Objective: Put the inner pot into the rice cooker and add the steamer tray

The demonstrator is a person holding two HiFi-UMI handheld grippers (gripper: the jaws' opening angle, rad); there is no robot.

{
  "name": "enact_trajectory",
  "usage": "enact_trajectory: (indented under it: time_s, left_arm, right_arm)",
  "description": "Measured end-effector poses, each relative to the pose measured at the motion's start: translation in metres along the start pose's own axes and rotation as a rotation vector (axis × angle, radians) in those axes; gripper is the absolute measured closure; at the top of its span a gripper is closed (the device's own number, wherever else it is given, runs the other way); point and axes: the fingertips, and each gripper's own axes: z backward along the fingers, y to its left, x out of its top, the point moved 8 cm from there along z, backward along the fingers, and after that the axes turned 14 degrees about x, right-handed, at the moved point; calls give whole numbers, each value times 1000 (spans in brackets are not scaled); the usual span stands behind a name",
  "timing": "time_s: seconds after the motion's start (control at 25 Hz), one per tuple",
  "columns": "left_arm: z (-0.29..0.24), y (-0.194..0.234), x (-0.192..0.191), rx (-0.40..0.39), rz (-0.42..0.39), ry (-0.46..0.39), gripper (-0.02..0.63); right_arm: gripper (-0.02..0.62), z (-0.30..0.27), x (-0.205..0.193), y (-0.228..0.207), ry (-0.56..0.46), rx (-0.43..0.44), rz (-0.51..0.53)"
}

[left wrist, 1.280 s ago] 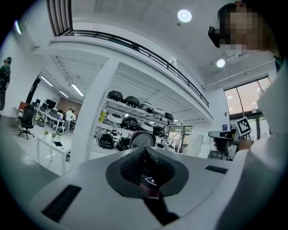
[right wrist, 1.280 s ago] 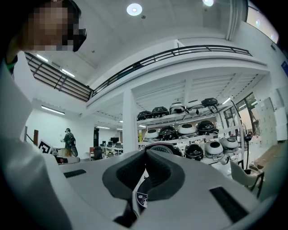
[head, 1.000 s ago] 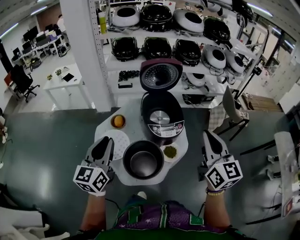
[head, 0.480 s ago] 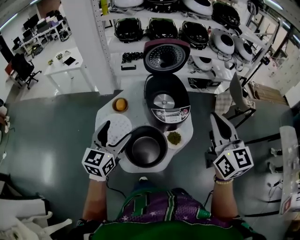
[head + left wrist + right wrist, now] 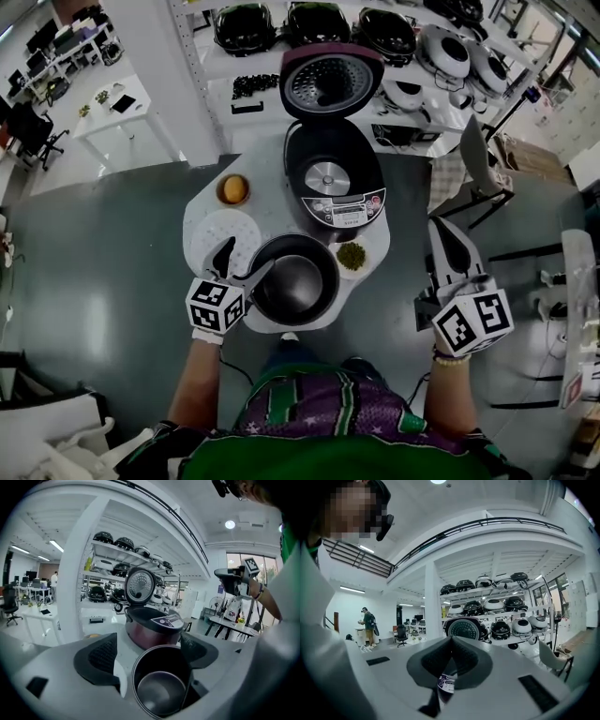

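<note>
The dark inner pot [image 5: 295, 281] stands on the small white table [image 5: 281, 216], in front of the open rice cooker [image 5: 333, 178] with its lid [image 5: 330, 82] raised. The white steamer tray [image 5: 217, 234] lies flat to the pot's left. My left gripper [image 5: 246, 265] is open at the pot's left rim; its jaws have just been opening. In the left gripper view the pot [image 5: 161, 686] sits low between the wide pads [image 5: 101, 656], untouched, with the cooker [image 5: 152, 627] behind. My right gripper [image 5: 450, 248] hangs shut and empty off the table's right side.
An orange in a small bowl [image 5: 233, 189] sits at the table's back left. A dish of green beans [image 5: 352, 255] lies right of the pot. Shelves of rice cookers [image 5: 309, 23] stand behind. A chair [image 5: 478, 178] is at the right.
My left gripper has opened wide and dropped forward to the pot's left rim. The right gripper has barely shifted and stays shut.
</note>
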Motion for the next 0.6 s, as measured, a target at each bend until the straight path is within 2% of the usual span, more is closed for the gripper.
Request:
enact_trajectory:
  time_s: [0.36, 0.6]
  left_arm:
    - [-45, 6, -36, -41, -65, 173, 184]
    - [-66, 14, -62, -36, -64, 259, 184]
  right_arm:
    - [589, -4, -22, -1, -3, -68, -39]
    - [589, -14, -42, 9, 44, -90, -47]
